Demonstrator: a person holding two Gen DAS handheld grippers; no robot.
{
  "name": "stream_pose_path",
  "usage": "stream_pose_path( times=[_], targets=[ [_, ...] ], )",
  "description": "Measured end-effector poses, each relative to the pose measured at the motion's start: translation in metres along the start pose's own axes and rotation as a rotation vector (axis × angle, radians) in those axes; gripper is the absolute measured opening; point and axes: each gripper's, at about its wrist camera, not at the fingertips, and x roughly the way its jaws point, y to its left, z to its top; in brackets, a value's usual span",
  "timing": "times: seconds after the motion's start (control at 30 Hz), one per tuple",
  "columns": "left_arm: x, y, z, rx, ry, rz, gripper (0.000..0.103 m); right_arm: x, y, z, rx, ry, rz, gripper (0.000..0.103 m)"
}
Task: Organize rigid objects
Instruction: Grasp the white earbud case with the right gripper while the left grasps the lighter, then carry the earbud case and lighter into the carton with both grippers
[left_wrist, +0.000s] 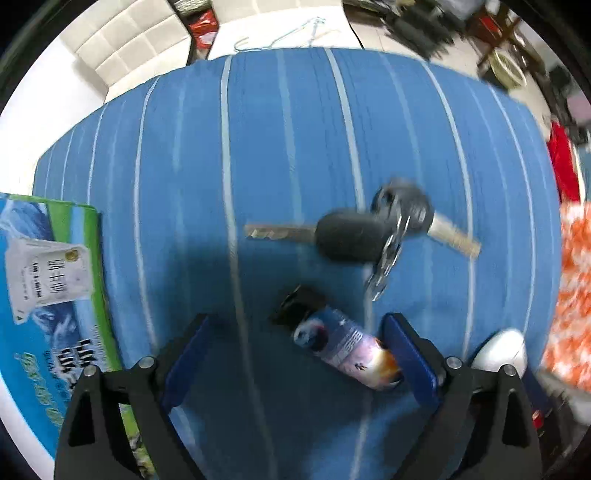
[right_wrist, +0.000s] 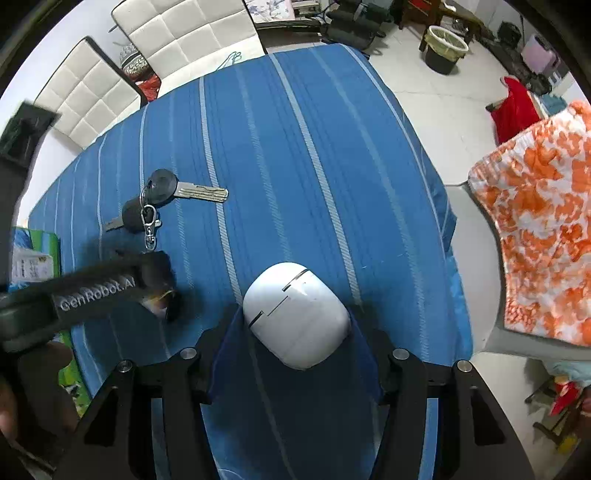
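Right gripper: its blue pads are pressed against both flanks of a white earbud case, pinching it just above or on the blue striped cloth; contact with the cloth cannot be told.
Left gripper: spread wide, nothing held; a printed lighter lies between the fingers, its rear end touching or just beside one blue pad.
Earbud case handling: a smooth, rounded hard shell, probably light and slippery; the pinch across its broad middle looks the safest hold, since the domed ends would squirt out.
Lighter handling: stiff, light and slim; it lies slantwise, so I judge the jaws should turn to meet its long sides, clear of the black cap.
Key bunch: beyond the lighter, two black-headed keys on a ring with a clip; rigid blades, loose jangling joint, best taken by a head.
Carton: green and blue printed box at the cloth's left edge.
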Motion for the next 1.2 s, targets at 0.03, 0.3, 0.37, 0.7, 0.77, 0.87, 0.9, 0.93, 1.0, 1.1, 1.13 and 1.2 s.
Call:
stream_pose_path(
  times=[0.03,0.3,0.37,0.7,0.77,0.87,0.9,0.93,1.0,1.1,1.13,1.2],
  targets=[
    [0.003,0.005,-0.008,0.017,0.028,-0.004,0.095,-0.001,0.003,0.0,-0.015,0.0,-0.01,0.06],
    [0.01,0.044,-0.036,-0.02,0.094,-0.113,0.094,-0.007,0.008,-0.005,-0.029,-0.001,0.005,0.06],
    [0.009,0.039,-0.036,0.001,0.067,-0.114,0.093,-0.007,0.004,-0.005,-0.02,-0.007,0.011,0.061],
    [-0.022,-0.026,-0.058,0.186,-0.104,-0.093,0.023,0.001,0.027,0.0,-0.182,-0.056,-0.107,0.058],
    [-0.028,-0.013,-0.062,0.185,-0.096,-0.107,0.023,-0.001,0.038,-0.003,-0.217,-0.072,-0.147,0.058],
    [-0.033,-0.002,-0.071,0.176,-0.092,-0.117,0.023,-0.004,0.045,-0.008,-0.211,-0.078,-0.149,0.058],
    [-0.038,-0.002,-0.077,0.177,-0.105,-0.114,0.023,-0.006,0.046,-0.01,-0.207,-0.083,-0.151,0.058],
    [-0.047,0.005,-0.076,0.182,-0.121,-0.108,0.023,-0.008,0.046,-0.012,-0.202,-0.089,-0.151,0.058],
    [-0.054,0.011,-0.089,0.192,-0.145,-0.104,0.023,-0.016,0.049,-0.018,-0.19,-0.105,-0.153,0.058],
    [-0.059,0.014,-0.096,0.205,-0.172,-0.107,0.023,-0.027,0.053,-0.03,-0.176,-0.127,-0.151,0.058],
    [-0.062,0.017,-0.098,0.209,-0.176,-0.115,0.023,-0.031,0.053,-0.035,-0.17,-0.132,-0.151,0.058],
    [-0.07,0.02,-0.106,0.223,-0.186,-0.131,0.023,-0.043,0.056,-0.043,-0.155,-0.142,-0.145,0.058]
  ],
)
